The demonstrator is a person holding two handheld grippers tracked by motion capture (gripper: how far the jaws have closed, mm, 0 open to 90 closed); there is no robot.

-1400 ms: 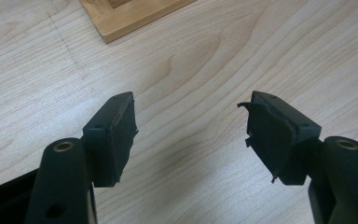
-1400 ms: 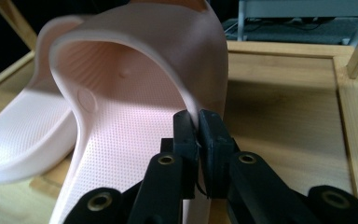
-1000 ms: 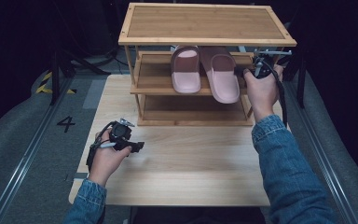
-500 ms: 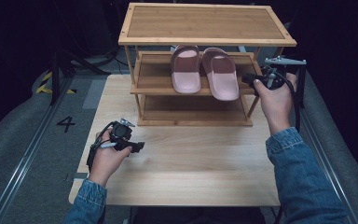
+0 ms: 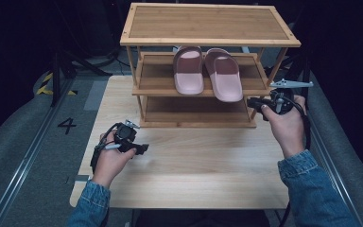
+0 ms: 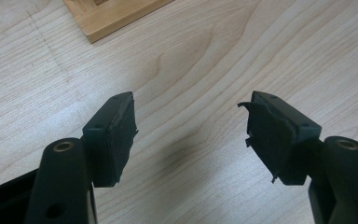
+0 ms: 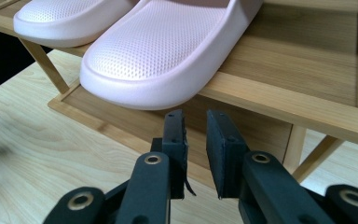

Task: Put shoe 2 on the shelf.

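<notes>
Two pink slippers point(image 5: 188, 71) point(image 5: 224, 75) lie side by side on the middle shelf of a wooden shoe rack point(image 5: 208, 23). My right gripper point(image 5: 254, 101) hovers just off the rack's right front corner, pointing left at shelf height. In the right gripper view its jaws point(image 7: 196, 135) have just been opening and stand a narrow gap apart with nothing between them, below the toe of the nearer slipper point(image 7: 168, 56). My left gripper point(image 5: 141, 149) rests low over the table in front of the rack's left leg. Its jaws point(image 6: 191, 121) are wide open and empty.
The rack stands at the back of a light wooden table point(image 5: 194, 165); its bottom shelf point(image 5: 194, 111) and top are bare. Dark floor with a rail and a painted "4" point(image 5: 67, 125) lies to the left. A grey surface flanks the table on the right.
My right hand has drawn back from the right slipper, moving toward the near right and slightly down, and its jaws have parted a little. The left hand has stayed put.
</notes>
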